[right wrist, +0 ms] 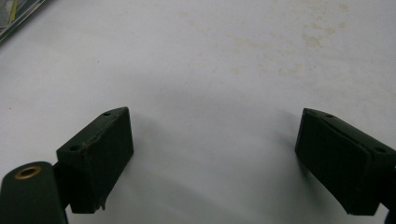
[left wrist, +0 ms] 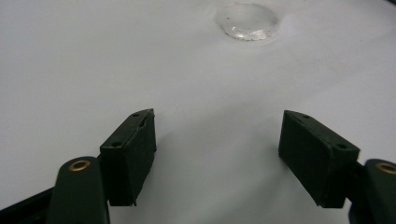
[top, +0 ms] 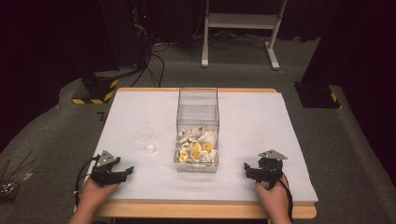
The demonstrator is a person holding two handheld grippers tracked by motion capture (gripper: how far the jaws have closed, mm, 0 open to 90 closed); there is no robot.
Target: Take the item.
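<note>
Both grippers, left gripper (top: 122,172) and right gripper (top: 248,170), rest wide open and empty on the white table (top: 261,121), flanking a clear box (top: 198,112) holding white and yellow pieces (top: 198,148), with an empty clear cup (top: 145,139) just left of the box.

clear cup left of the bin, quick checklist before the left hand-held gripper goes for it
1. Left hand-held gripper open, nothing between the jaws: ok.
2. Clear cup upright on the white table cover: ok.
3. Path from that gripper to the cup unobstructed: ok.
4. Cup stands apart from the clear bin: ok.
5. Cup empty: cannot tell, the plastic is see-through and small in the high view.
6. Right hand-held gripper open, parked near the table's front edge, away from the cup: ok.
</note>
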